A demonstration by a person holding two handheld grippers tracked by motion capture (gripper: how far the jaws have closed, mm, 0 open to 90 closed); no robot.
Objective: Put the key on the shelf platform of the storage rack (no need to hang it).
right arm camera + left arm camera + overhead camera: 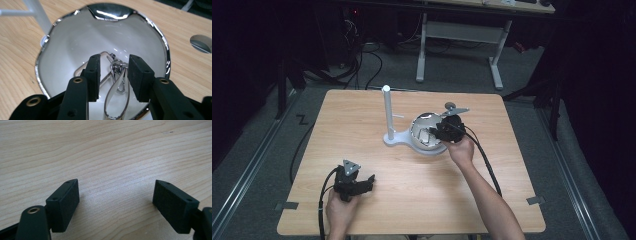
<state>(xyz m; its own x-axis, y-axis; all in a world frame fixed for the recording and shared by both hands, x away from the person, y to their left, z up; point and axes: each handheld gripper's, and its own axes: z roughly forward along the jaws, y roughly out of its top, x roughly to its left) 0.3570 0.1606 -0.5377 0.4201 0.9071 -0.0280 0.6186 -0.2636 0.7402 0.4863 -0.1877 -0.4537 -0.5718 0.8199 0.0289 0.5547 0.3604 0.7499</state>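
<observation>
The right gripper (pixel 112 75) is reaching into the shiny bowl (pixel 62 50), jaws partly open astride a metal strip (pixel 113 100) — its lower end cut off; the left gripper (pixel 116 202) is hovering wide-jawed over bare table (pixel 100 150).

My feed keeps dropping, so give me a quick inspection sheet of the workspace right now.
Surface: wooden table, bare around the left gripper.
Job's things: shiny bowl on a white stand with an upright post; metal clips lie in the bowl.
Clutter: small round metal piece on the table beside the bowl.
Grippers: left gripper open, low over bare wood; right gripper inside the bowl, jaws apart around a metal loop, grip not confirmed.
Cables: one black cable trails from each gripper.
Surroundings: dark room, desk frame behind, floor cables.
</observation>
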